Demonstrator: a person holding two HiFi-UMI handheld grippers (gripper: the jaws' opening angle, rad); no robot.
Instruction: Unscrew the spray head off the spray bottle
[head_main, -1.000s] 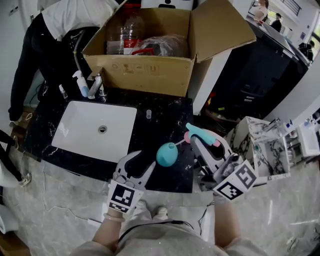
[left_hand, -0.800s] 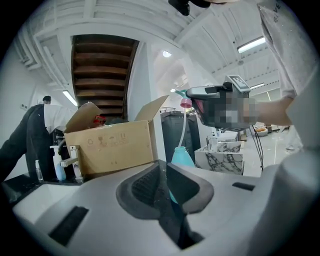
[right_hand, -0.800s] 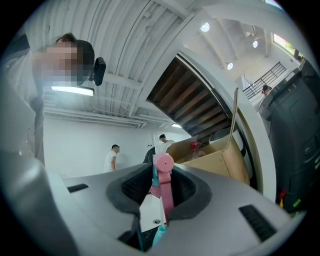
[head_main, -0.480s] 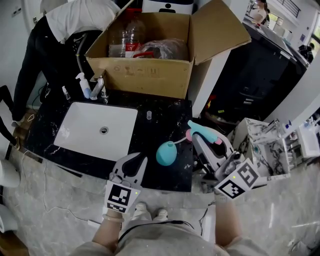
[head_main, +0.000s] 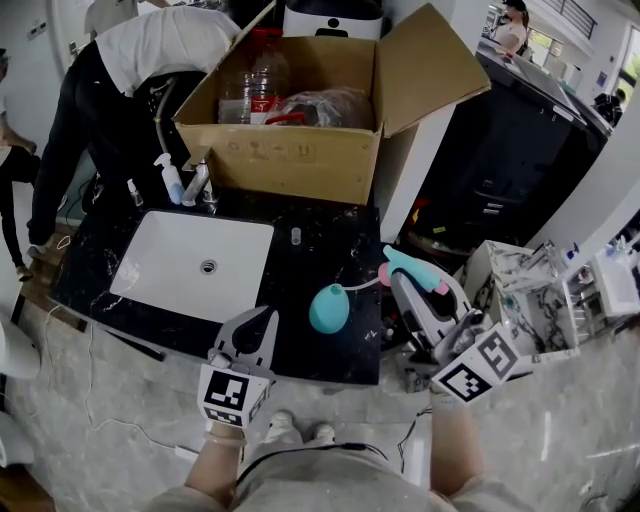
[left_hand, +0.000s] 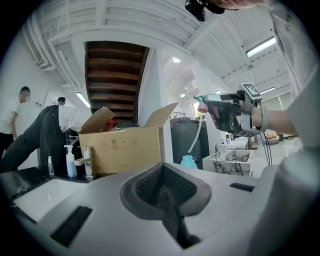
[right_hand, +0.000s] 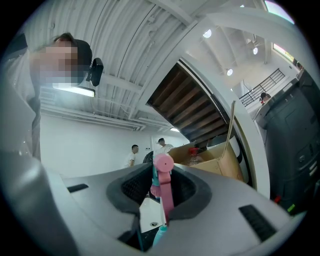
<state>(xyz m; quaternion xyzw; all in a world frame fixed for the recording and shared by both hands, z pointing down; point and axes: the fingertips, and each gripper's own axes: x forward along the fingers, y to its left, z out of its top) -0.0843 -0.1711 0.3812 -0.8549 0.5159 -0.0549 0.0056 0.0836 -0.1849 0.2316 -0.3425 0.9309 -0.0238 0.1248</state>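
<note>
The round, smooth teal spray bottle (head_main: 329, 308) stands on the black marbled worktop (head_main: 320, 235). The right gripper (head_main: 405, 285) has its jaws partly open, clamped on the teal-and-pink plastic spray head (head_main: 405, 262), which is lifted beside the bottle. A thin tube (head_main: 360, 285) joins the two. The left gripper (head_main: 268, 316) has just closed its jaws together, with nothing between them.

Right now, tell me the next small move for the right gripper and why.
Probably lift the right gripper a little higher. It is shut on the spray head, already off the teal bottle on the counter, but the dip tube appears to reach into the bottle's neck. Raising it should draw the tube clear.
</note>
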